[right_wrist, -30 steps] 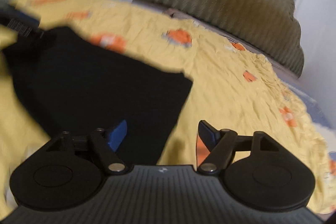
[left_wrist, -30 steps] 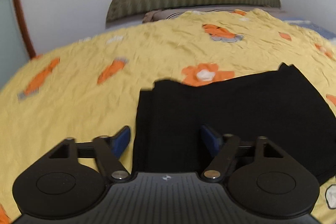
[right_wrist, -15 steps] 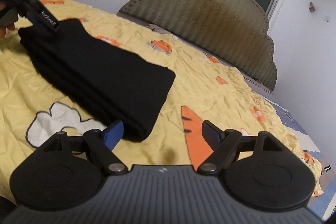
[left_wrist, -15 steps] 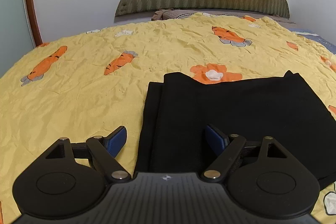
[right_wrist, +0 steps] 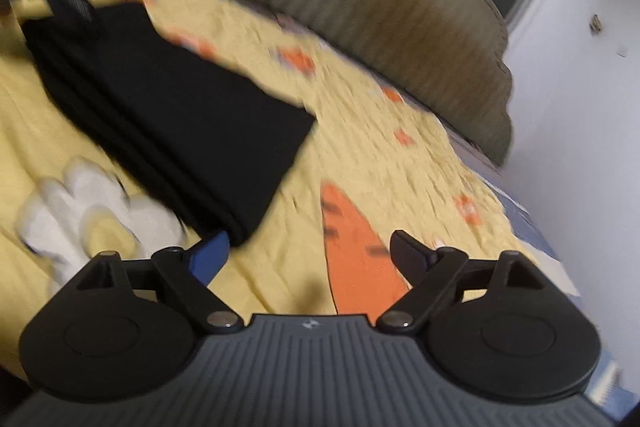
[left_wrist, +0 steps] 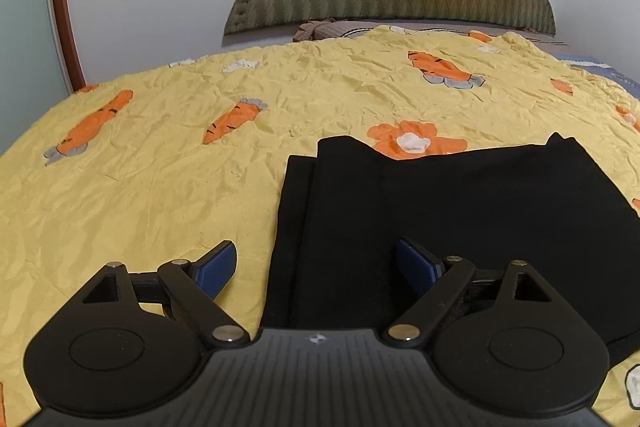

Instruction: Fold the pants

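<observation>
Seemingly I am nearly done: the black pants lie as a flat layered rectangle on the crinkled yellow carrot-print bedspread, right of centre. My left gripper and right gripper are both opening, nothing pinched; only tidying the soft, offset left edges remains.

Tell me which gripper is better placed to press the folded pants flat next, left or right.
Left, probably. The left gripper hangs over the black pants' edge, jaws opening, nothing gripped. The right gripper sits beside their corner over the yellow sheet, jaws also opening.
</observation>
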